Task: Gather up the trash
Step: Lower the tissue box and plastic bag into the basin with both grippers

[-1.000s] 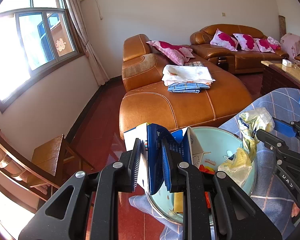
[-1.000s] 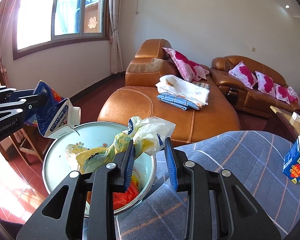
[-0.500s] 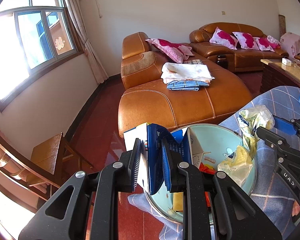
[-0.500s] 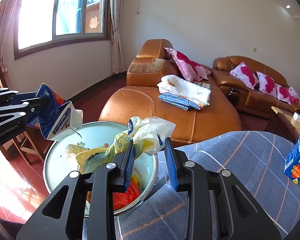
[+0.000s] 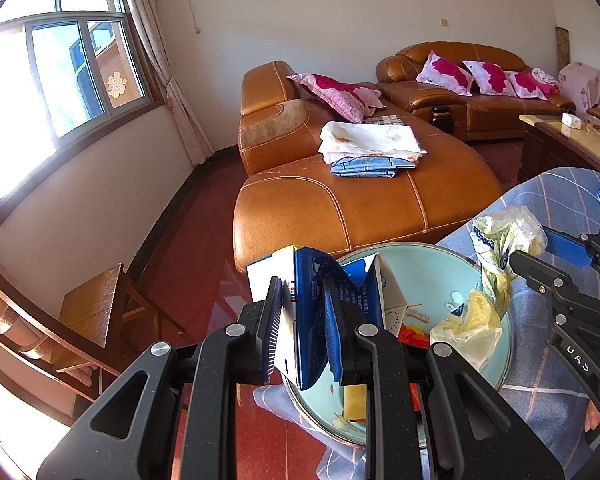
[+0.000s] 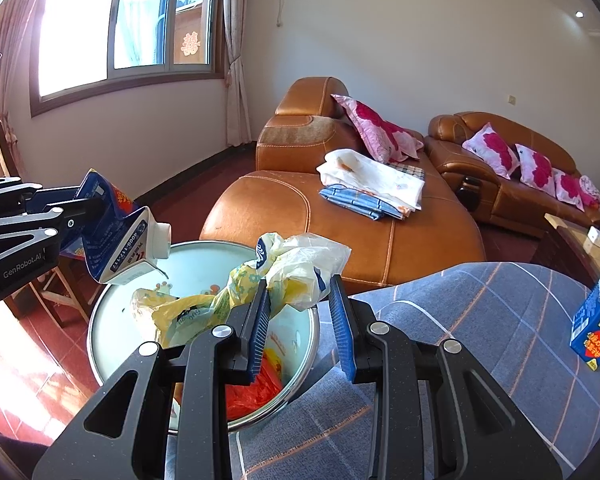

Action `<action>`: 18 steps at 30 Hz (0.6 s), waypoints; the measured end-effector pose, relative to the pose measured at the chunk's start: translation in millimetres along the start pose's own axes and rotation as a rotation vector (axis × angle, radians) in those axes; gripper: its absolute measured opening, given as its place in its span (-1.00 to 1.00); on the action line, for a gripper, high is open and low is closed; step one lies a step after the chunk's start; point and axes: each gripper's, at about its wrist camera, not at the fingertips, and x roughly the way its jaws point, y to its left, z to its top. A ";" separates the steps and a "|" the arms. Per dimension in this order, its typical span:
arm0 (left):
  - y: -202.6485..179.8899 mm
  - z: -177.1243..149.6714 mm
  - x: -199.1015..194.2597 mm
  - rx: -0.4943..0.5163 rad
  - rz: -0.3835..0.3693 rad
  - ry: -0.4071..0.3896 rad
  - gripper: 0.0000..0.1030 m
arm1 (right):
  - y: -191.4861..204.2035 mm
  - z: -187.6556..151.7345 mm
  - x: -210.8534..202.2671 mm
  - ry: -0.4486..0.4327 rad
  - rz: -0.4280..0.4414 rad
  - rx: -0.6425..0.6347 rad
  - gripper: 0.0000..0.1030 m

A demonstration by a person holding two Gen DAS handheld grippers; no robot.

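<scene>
While left claw (image 5: 302,330) pinches carton (image 5: 320,312) over basin rim (image 6: 100,308), right claw (image 6: 300,320) pinches plastic bag (image 6: 296,268).

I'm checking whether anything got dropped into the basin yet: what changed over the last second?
Nothing visibly changed. The left gripper is still shut on the crushed blue-and-white milk carton over the pale green enamel basin, and the crumpled yellow-and-clear plastic bag still sits between the right gripper's jaws.
</scene>
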 end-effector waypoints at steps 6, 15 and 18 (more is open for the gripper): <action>0.1 -0.7 0.0 0.000 -0.003 0.003 -0.61 | 1.1 -2.0 3.2 0.006 0.005 0.000 -0.41; 0.8 -0.5 1.8 -0.001 -0.019 0.011 -0.60 | 4.2 -1.4 5.1 0.014 0.010 -0.016 -0.40; 0.1 -0.3 2.8 -0.001 -0.036 0.018 -0.59 | 5.0 -1.3 4.8 0.014 0.020 -0.024 -0.38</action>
